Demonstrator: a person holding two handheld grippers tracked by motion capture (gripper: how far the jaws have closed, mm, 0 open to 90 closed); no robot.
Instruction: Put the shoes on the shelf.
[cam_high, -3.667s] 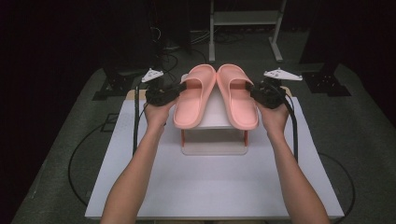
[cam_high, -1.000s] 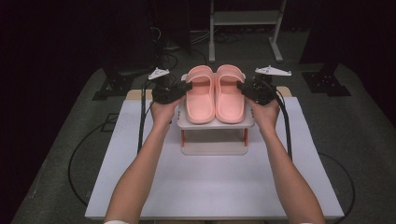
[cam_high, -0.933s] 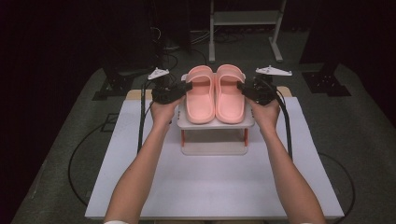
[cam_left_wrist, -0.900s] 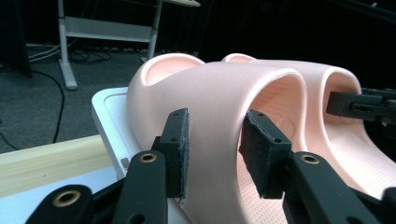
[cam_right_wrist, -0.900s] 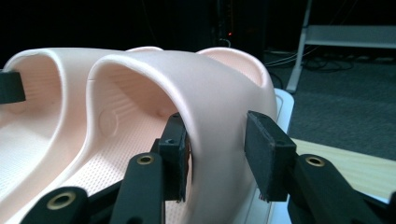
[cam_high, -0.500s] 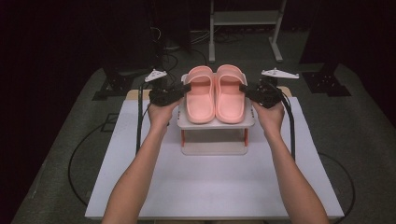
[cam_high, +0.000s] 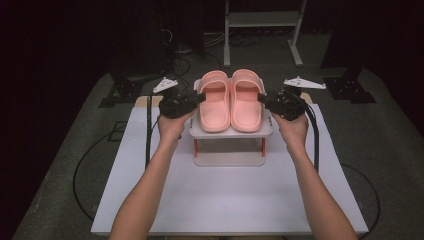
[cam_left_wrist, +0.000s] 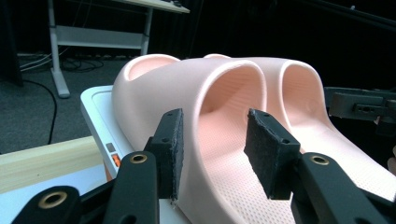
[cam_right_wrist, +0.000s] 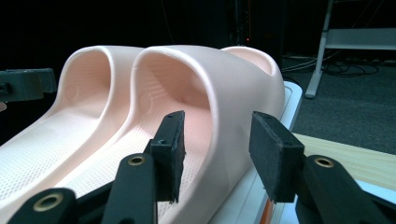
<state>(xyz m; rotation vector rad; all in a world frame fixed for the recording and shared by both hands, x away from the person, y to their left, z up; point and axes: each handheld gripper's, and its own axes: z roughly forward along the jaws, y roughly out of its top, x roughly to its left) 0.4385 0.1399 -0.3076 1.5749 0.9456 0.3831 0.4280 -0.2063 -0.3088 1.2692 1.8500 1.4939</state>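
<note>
Both grippers, left gripper (cam_high: 199, 98) and right gripper (cam_high: 262, 99), have let go, jaws spread astride the pink foam slippers (cam_high: 231, 99) now resting on the small white stand (cam_high: 229, 132): placement looks finished.

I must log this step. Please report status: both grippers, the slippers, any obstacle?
Left gripper open, at left slipper. Right gripper open, at right slipper. Pair side by side on white stand. Nothing blocking.
</note>
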